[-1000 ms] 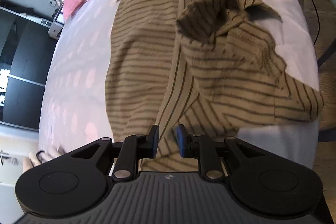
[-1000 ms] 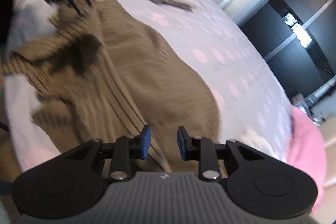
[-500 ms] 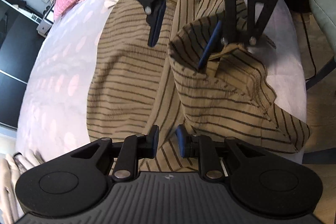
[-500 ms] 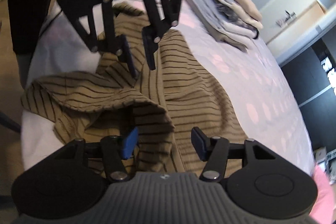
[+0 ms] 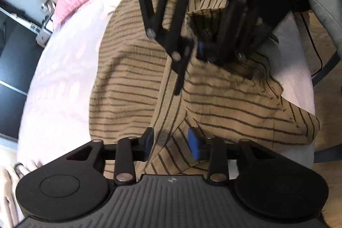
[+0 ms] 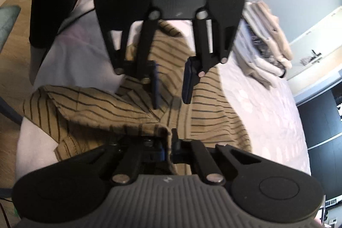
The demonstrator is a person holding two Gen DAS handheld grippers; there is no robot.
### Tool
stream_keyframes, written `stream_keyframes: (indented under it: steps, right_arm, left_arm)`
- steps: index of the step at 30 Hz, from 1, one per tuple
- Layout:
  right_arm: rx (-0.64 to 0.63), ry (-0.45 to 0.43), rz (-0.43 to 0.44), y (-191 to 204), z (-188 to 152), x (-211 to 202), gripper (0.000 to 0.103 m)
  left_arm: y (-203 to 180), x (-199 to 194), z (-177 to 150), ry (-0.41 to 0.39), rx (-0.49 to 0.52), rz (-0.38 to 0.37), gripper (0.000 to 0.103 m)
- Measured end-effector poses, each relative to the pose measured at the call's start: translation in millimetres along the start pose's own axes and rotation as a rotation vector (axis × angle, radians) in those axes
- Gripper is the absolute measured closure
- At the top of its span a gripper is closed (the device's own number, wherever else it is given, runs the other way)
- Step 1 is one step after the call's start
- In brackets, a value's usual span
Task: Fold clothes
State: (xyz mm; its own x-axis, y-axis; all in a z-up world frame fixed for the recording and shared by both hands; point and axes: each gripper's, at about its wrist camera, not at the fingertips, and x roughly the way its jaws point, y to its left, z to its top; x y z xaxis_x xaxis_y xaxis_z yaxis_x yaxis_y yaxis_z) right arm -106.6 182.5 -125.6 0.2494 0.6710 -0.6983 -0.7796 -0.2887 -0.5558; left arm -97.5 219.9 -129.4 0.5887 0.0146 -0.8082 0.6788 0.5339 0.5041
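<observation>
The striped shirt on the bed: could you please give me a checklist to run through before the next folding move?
1. Right gripper clamped on a fold of the striped shirt: ok; its jaws have just closed on it.
2. Left gripper gripping: not ok; its jaws have just opened, fabric lies between the pads unpinched.
3. Shirt flat: not ok; bunched near the right gripper.
4. Shirt fully on the bed: not ok; one corner overhangs the edge.
5. Folded stack apart from the shirt: ok.
</observation>
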Motion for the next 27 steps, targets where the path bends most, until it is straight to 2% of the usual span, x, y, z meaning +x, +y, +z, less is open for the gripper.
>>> stream_keyframes:
  steps: [5,11,13,15,18,21,23,26,27]
  right_arm:
    - [0.081,-0.051,-0.048,-14.6,-2.4,-30.0,0.099]
    - [0.126,-0.075,-0.080,-22.9,-3.0,-44.5,0.099]
    - [0.131,-0.080,-0.082,-23.7,-3.2,-46.0,0.099]
    - [0.131,-0.087,-0.079,-24.1,-3.5,-47.3,0.099]
    - [0.132,-0.083,-0.076,-24.0,-5.0,-49.5,0.099]
    - [0.139,-0.064,-0.072,-23.1,-9.7,-52.7,0.098]
    - [0.144,-0.052,-0.069,-22.5,-12.8,-54.9,0.093]
    - [0.159,-0.022,-0.094,-20.3,-26.1,-69.0,0.074]
    - [0.172,-0.012,-0.105,-21.4,-30.4,-75.0,0.071]
  left_arm:
    - [-1.9,-11.2,7.4,-0.046,0.068,0.059,0.066]
    - [-9.0,-5.1,10.2,-0.017,0.136,0.086,0.066]
    - [-10.6,-2.3,9.3,-0.001,0.145,0.081,0.070]
    - [-10.5,-0.4,10.2,0.014,0.137,0.081,0.086]
    - [-2.9,-1.6,13.0,0.023,0.082,0.062,0.101]
    - [2.1,-3.5,16.5,0.028,0.049,0.070,0.103]
    - [4.6,-3.3,16.0,0.038,0.037,0.066,0.103]
    - [10.4,-4.0,14.6,0.051,0.009,0.067,0.103]
    - [12.4,-3.9,13.5,0.055,-0.003,0.067,0.103]
